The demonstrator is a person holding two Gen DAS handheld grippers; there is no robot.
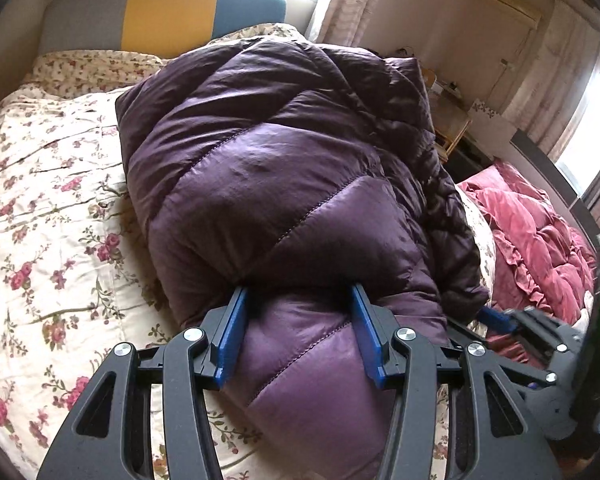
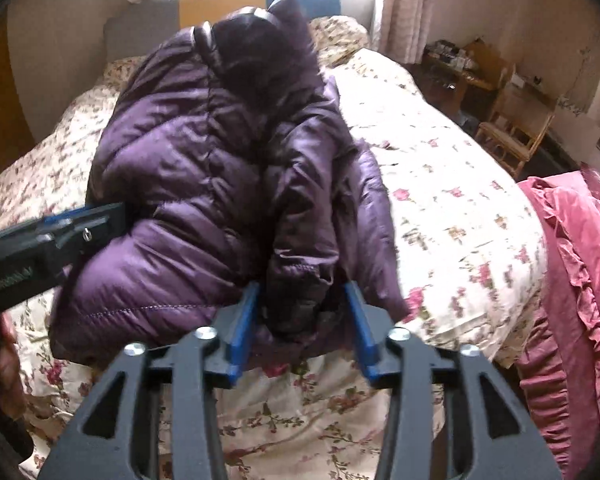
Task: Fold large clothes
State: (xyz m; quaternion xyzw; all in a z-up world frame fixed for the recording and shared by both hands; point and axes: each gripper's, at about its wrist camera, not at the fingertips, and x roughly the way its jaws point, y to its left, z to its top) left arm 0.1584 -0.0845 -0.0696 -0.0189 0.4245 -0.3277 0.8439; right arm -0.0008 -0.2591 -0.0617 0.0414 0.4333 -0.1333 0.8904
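purple down jacket (image 1: 284, 168) folded, mid-bed (image 1: 40, 240) | left tool (image 1: 298, 336) clamps near fold | right tool (image 2: 302, 324) agape — sleeve cuff between, unpressed | tidying left

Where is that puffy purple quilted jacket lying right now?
The puffy purple quilted jacket lies bundled on the floral bedspread, mid-bed in both views, below the striped headboard, with the pink ruffled quilt to its right.
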